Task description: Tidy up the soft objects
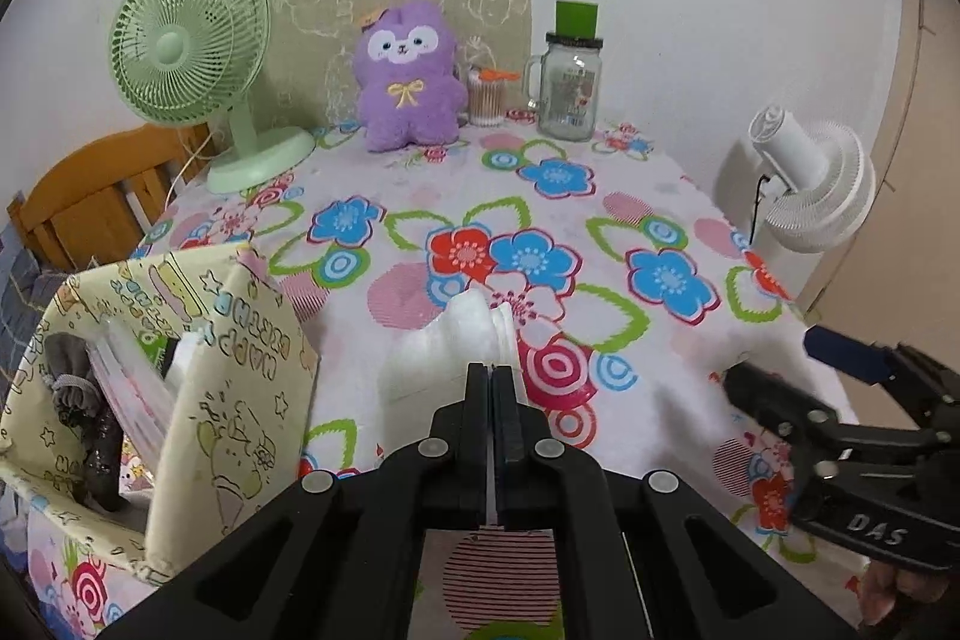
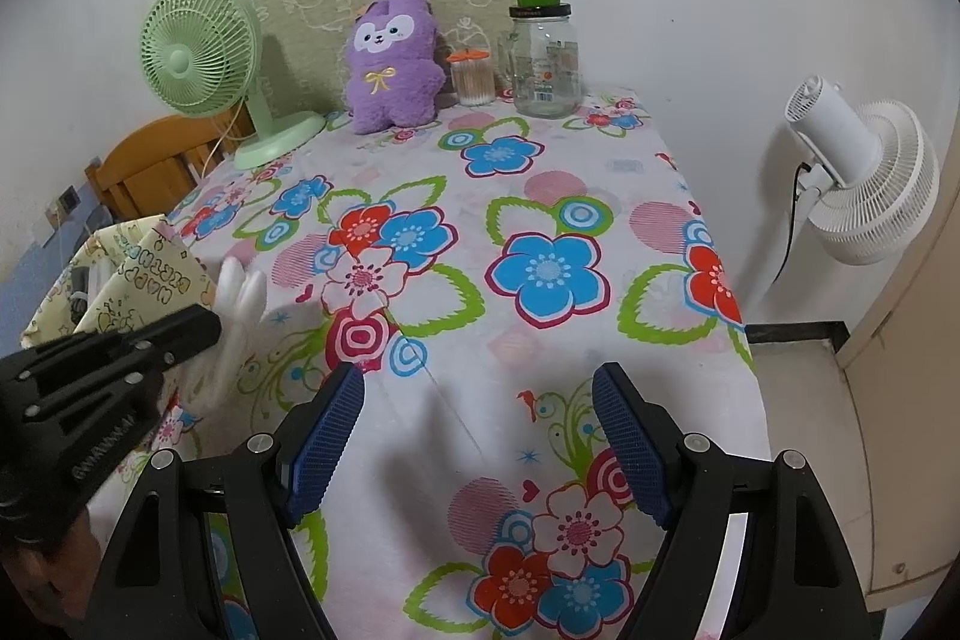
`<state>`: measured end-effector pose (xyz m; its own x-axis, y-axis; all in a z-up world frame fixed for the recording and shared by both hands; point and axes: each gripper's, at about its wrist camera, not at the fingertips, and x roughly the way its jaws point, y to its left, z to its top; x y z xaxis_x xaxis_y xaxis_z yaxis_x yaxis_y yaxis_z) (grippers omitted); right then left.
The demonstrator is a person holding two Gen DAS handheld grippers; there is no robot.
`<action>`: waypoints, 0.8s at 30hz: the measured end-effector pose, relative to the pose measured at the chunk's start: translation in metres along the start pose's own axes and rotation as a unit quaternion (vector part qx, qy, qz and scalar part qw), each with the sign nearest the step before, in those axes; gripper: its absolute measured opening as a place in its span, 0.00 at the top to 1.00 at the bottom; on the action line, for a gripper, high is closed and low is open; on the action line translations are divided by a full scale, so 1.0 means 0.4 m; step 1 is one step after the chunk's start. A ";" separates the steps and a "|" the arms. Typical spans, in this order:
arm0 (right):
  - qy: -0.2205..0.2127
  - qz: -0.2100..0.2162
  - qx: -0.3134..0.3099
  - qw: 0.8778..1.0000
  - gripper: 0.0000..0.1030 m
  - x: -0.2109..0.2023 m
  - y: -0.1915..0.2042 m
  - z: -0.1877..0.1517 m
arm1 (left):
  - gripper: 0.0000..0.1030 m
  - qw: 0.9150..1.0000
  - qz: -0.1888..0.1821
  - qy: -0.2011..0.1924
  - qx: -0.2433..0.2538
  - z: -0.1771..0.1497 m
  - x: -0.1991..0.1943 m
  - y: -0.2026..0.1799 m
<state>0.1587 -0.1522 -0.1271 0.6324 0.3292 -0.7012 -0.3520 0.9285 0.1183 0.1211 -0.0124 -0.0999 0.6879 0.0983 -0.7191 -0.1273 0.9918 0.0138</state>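
White soft plush piece point(image 1: 447, 349): pinched between the closed jaws of the left black gripper point(image 1: 493, 388), held above the floral tablecloth point(image 1: 600, 220) near the tabletop's left edge, just beside the cream patterned paper box point(image 1: 234, 370). Right blue-padded gripper point(image 2: 477, 436): spread wide, holding nothing, well apart.

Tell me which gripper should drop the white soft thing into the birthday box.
Left. The left gripper has its jaws shut on the white soft item, and the birthday box sits just to its left. The right gripper is open, empty and farther away.
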 end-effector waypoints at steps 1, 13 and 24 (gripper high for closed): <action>-0.001 0.001 0.000 1.000 0.21 -0.002 0.002 0.000 | 1.00 1.000 -0.002 -0.003 0.000 0.003 -0.006 0.000; -0.008 0.001 -0.007 1.000 0.21 -0.016 0.020 0.006 | 1.00 0.998 -0.033 -0.045 -0.010 0.023 -0.086 0.014; -0.049 0.013 -0.035 0.998 0.21 -0.068 0.105 0.054 | 1.00 0.996 -0.029 -0.087 -0.023 0.045 -0.168 0.071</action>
<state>0.1419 -0.1185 -0.0879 0.6854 0.3721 -0.6259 -0.4149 0.9059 0.0842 0.0841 0.0108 -0.0385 0.8079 0.0584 -0.5864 -0.1145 0.9917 -0.0590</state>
